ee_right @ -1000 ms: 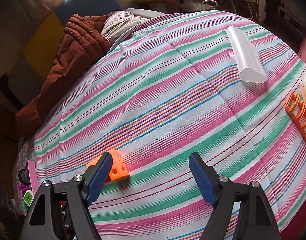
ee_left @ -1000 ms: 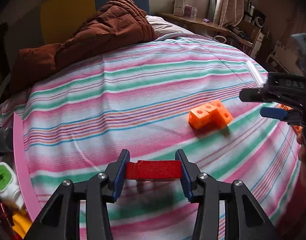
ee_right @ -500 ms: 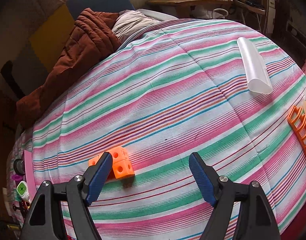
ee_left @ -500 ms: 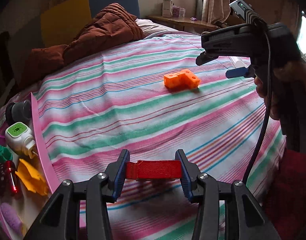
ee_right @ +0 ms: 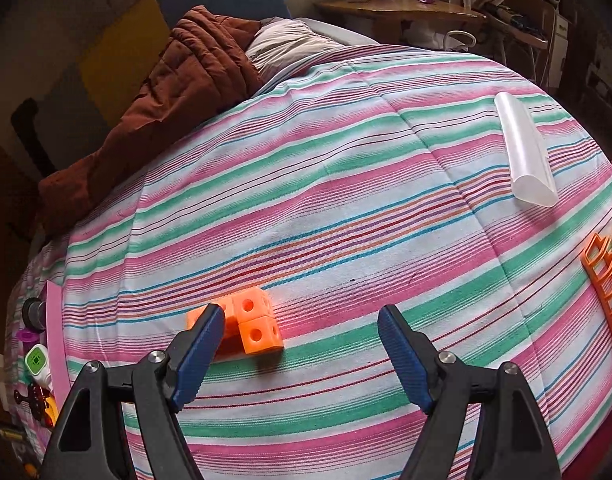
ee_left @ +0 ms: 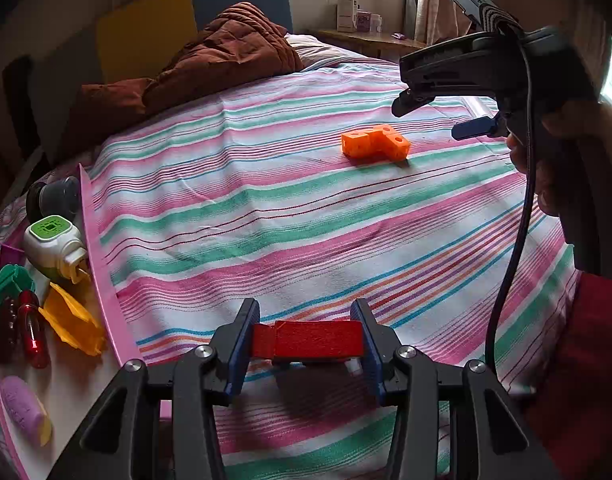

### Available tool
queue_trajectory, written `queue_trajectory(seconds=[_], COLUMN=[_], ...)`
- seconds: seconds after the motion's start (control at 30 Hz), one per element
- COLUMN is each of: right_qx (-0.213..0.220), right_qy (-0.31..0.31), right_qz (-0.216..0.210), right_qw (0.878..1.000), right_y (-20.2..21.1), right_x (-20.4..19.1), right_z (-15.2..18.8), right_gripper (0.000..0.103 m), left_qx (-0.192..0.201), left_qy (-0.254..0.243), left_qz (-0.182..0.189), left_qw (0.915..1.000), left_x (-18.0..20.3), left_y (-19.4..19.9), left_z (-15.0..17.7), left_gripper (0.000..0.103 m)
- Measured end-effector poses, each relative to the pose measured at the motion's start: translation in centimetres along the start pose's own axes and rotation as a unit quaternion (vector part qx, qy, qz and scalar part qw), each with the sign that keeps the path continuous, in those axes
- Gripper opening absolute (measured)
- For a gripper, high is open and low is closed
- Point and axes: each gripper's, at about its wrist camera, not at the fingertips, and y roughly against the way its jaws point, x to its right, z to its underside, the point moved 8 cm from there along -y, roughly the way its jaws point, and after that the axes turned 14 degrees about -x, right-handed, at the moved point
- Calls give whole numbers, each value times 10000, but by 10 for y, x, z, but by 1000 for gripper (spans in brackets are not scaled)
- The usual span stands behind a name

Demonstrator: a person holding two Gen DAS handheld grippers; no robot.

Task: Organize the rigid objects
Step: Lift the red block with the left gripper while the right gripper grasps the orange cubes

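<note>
Left gripper (ee_left: pixel 307 340) pinching red block (ee_left: pixel 307 340) above striped bed (ee_left: pixel 266 208) — right gripper (ee_right: pixel 302 344) spread wide, orange cubes (ee_right: pixel 254 326) just beside its left finger.

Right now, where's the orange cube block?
The orange cube block lies on the striped bedspread, low and left in the right wrist view, partly behind the open right gripper's left finger.
</note>
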Motion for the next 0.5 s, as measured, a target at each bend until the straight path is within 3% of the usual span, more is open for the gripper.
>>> queue_trajectory(seconds=[0.37, 0.5], right_qx=[-108, -108], right_qy=[-78, 527], right_qz=[-578, -329], right_qw=[9982, 9980], right_y=[-5, -12], right_x=[-12, -37], right_z=[1, 0], right_gripper=[81, 81], left_qx=[37, 26], left_qy=[70, 128], left_qz=[161, 206], left_qw=[9998, 9997], left_x=[-2, -7], left_y=[5, 7], left_z=[12, 16], left_gripper=[48, 48])
